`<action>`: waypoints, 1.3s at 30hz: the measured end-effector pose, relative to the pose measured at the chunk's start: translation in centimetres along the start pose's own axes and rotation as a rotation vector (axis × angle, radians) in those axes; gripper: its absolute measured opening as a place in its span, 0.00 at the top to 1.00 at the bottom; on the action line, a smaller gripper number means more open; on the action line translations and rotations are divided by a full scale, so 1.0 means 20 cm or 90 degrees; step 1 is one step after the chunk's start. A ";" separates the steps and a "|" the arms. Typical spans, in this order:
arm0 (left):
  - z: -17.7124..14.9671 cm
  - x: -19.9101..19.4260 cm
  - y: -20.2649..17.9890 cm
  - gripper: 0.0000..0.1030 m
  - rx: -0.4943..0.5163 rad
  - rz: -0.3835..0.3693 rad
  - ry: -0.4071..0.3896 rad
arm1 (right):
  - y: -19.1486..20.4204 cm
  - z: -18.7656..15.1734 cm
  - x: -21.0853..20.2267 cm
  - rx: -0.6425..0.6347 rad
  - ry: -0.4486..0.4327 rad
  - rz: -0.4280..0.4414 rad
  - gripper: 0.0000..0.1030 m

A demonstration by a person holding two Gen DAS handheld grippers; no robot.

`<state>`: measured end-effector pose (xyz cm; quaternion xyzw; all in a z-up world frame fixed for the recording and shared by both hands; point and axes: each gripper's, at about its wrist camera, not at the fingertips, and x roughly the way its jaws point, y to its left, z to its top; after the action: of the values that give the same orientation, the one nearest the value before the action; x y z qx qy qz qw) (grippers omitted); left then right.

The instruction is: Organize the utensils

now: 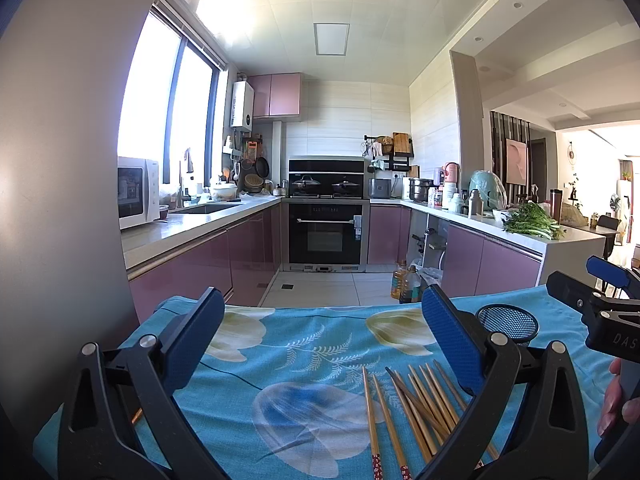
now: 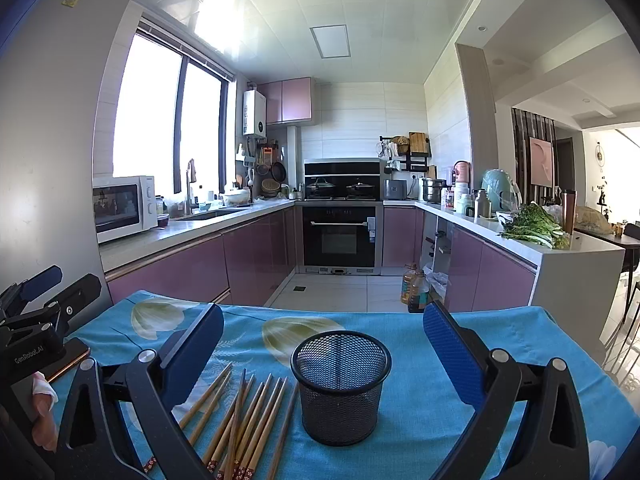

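Several wooden chopsticks (image 1: 416,408) lie loose on the blue flowered cloth (image 1: 304,364) that covers the desk, seen first from the left wrist. They are pale brown and slim, and two of them show red patterned ends at the near edge of the picture. Most lie in a rough bundle, some crossing one another, with two set a little apart to the left of it. Beyond the bundle and to its right stands a black mesh cup (image 1: 507,322), partly hidden behind the blue pad of the left claw (image 1: 320,340). That claw is spread wide and holds nothing; its right finger (image 1: 452,340) stands over the right side of the bundle, though whether it touches the chopsticks cannot be told. The right claw shows only in part, at the right edge beyond the cup, with a hand (image 1: 616,400) below it.

From the right wrist, the cup (image 2: 341,384) stands upright on the cloth (image 2: 432,400), round, open-topped and empty. The chopsticks (image 2: 244,420) lie just to its left, fanned out, their patterned ends toward the camera. The right claw (image 2: 324,344) is spread wide with nothing in it, the cup between its two fingers and touching neither. The left claw (image 2: 44,292) shows at the far left of the cup.
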<state>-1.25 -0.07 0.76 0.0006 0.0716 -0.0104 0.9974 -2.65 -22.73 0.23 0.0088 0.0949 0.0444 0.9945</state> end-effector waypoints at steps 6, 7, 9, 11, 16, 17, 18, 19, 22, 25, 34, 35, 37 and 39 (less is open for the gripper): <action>0.00 0.00 0.00 0.05 0.001 0.001 0.000 | -0.01 0.00 0.00 0.001 0.003 0.001 0.06; 0.00 0.00 0.00 0.05 0.000 0.000 0.001 | -0.01 0.00 0.00 0.000 0.003 0.000 0.06; 0.00 0.00 0.00 0.05 0.002 -0.003 0.004 | -0.01 0.00 0.00 0.003 0.005 0.004 0.06; 0.00 0.01 -0.01 0.05 0.004 -0.005 0.009 | -0.01 -0.01 0.00 0.005 0.013 0.016 0.06; -0.04 0.07 0.00 0.05 0.018 -0.017 0.043 | 0.02 -0.04 0.00 -0.015 0.057 0.085 0.06; -0.06 0.09 0.00 0.05 0.024 -0.016 0.055 | 0.03 -0.06 0.00 -0.020 0.071 0.102 0.06; -0.07 0.11 0.00 0.05 0.029 -0.019 0.069 | 0.05 -0.08 0.01 -0.023 0.091 0.122 0.07; -0.08 0.13 0.00 0.05 0.031 -0.028 0.083 | 0.06 -0.10 0.03 -0.026 0.116 0.141 0.10; -0.13 0.20 0.02 0.05 0.035 -0.055 0.136 | 0.10 -0.18 0.10 -0.041 0.193 0.172 0.24; -0.20 0.28 0.01 0.12 0.045 -0.081 0.195 | 0.13 -0.28 0.20 -0.047 0.276 0.176 0.42; -0.42 0.52 -0.05 0.44 0.063 -0.131 0.346 | 0.10 -0.43 0.46 0.002 0.411 0.155 0.68; -0.44 0.54 -0.06 0.45 0.067 -0.138 0.355 | 0.09 -0.44 0.48 0.001 0.418 0.153 0.69; -0.47 0.58 -0.08 0.47 0.076 -0.151 0.371 | 0.09 -0.46 0.51 0.001 0.430 0.146 0.69; -0.49 0.62 -0.10 0.52 0.084 -0.160 0.391 | 0.09 -0.47 0.53 0.008 0.439 0.142 0.69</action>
<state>9.56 -2.31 -10.79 0.0596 0.3673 -0.1371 0.9180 5.83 -19.84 -10.97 0.0097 0.4231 0.1527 0.8930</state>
